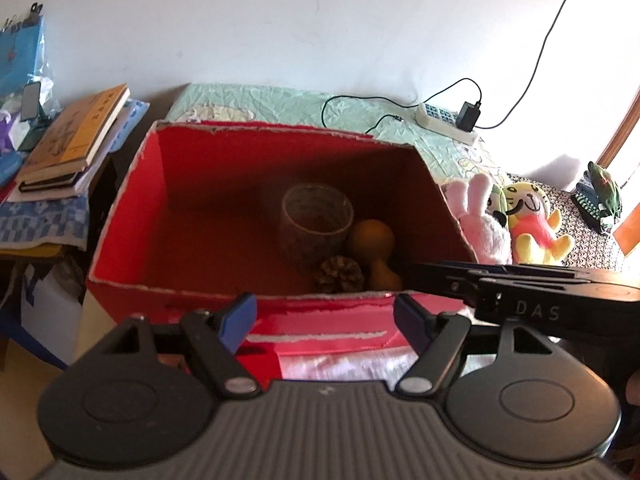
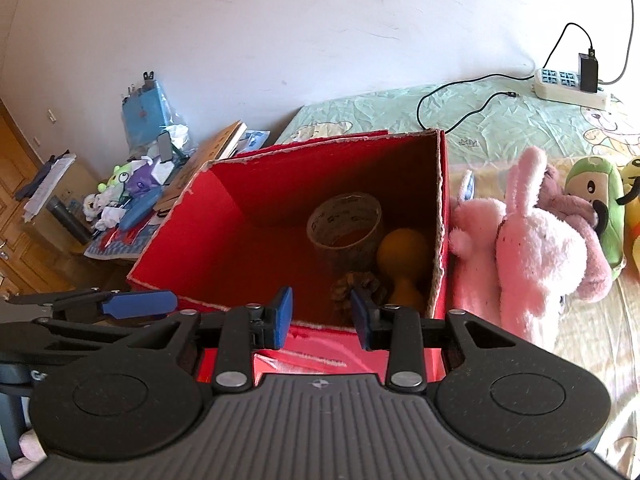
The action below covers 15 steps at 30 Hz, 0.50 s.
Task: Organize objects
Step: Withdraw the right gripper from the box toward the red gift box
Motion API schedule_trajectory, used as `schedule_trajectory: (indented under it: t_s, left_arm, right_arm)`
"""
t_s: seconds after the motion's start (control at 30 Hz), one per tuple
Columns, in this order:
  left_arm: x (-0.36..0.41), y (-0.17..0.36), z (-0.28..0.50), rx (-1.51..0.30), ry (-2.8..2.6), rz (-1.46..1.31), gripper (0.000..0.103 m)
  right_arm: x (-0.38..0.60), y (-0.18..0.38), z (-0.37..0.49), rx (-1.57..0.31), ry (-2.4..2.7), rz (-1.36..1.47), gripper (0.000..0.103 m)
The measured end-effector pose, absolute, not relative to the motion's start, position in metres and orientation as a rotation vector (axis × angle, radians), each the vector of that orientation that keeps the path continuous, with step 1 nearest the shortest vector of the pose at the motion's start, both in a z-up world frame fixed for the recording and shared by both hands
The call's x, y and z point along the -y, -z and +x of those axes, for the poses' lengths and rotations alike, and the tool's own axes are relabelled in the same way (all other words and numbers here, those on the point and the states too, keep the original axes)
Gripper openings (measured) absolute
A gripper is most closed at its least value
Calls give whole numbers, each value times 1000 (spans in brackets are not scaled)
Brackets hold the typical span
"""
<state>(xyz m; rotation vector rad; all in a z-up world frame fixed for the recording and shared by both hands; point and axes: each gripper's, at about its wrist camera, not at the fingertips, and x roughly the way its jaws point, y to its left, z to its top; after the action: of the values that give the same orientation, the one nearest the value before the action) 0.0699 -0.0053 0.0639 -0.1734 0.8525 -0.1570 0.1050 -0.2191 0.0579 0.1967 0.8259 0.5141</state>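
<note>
A red box (image 2: 256, 216) stands open on the bed (image 2: 500, 120); inside, toward its right wall, a roll of tape (image 2: 346, 224) stands beside a yellow gourd (image 2: 402, 256), with a pine cone (image 2: 356, 286) in front of them; just outside that wall lies a pink plush rabbit (image 2: 536, 248), next to a green plush (image 2: 600, 200) and a yellow plush (image 1: 536, 228); the left gripper (image 1: 324, 316) hovers at the box's near rim, jaws wide apart and empty; the right gripper (image 2: 320, 316) hangs beside it, jaws partly apart, nothing between them; books (image 1: 76, 136) are piled on the table (image 1: 40, 220) to the left.
</note>
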Motion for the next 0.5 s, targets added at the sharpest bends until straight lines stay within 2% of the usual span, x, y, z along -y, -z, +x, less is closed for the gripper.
schedule_trajectory:
  t_s: [0.5]
  left_arm:
    - [30, -52, 45, -892, 110, -147, 80]
  right_arm:
    - [233, -56, 82, -823, -567, 188, 36]
